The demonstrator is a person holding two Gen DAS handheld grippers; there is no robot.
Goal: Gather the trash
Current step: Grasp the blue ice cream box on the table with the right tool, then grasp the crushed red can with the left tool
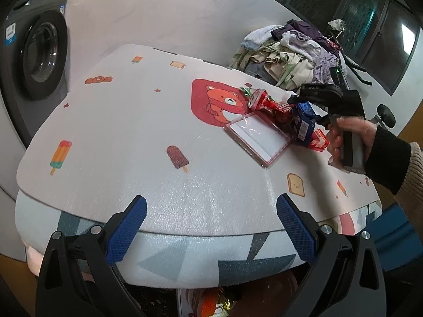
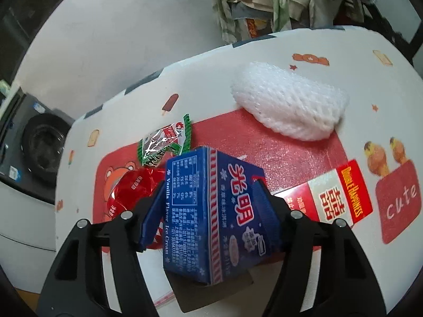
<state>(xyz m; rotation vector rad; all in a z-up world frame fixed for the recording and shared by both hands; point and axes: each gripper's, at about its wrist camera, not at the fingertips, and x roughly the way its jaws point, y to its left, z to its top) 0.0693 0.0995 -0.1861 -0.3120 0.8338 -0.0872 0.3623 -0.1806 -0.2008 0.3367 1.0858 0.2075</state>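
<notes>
Clearly the right tongs (image 2: 208, 211) had the blue ice-cream carton (image 2: 211, 219) between their blue pads, which pressed on its two long sides; the box stood tilted at the near edge of the litter on the table (image 1: 132, 137). It looked like thin, empty cardboard (light, stiff enough, but likely to dent under a hard squeeze), so a hold across the narrow width near the middle seemed right. Just beside it lay the crushed red can (image 2: 132, 187), a green-edged wrapper (image 2: 164, 142), a red cigarette box (image 2: 341, 198) and a white foam net (image 2: 288, 103), all apparently light. The left tongs (image 1: 211, 227) hung open and empty over the table's near edge.
</notes>
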